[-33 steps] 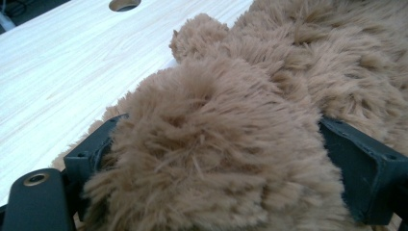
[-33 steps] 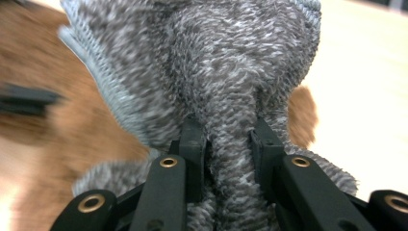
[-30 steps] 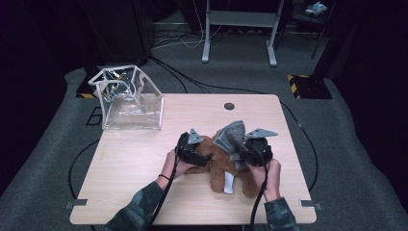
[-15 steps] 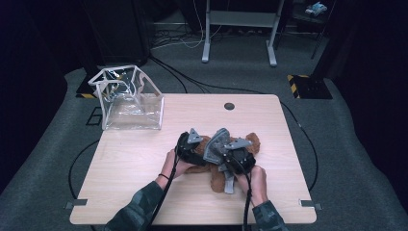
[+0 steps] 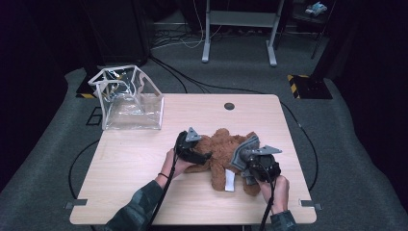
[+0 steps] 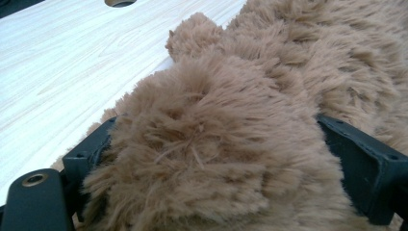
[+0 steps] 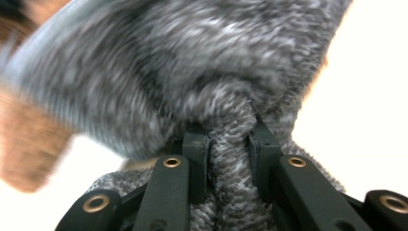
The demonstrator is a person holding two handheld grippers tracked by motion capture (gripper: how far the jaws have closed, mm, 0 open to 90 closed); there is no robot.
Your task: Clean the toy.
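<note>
From the high view, we hold the left claw (image 5: 204, 155) wide around one side of the bear (image 5: 222, 149), which lies on the tabletop (image 5: 144, 159) between our two claws. The right claw (image 5: 240, 159) sits at the bear's other side, pinched on the grey knit (image 5: 246, 146) it wears. A clear bag (image 5: 129, 98) stands well away, beyond the left claw.

In the left gripper view, a fat wad of brown plush (image 6: 211, 144) bulges between the jaws, which are spread far apart and pressed into it on both sides. We judge the bear light and very soft: it squashes rather than resists, so a broad bite on a limb or the body serves best.

In the right gripper view, the jaws are nearly together, clamping a bunched fold of knit (image 7: 231, 144) just ahead of them. The fabric looks stretchy and limp; we would grip it near a hem, since a loose pinch may slide.
</note>
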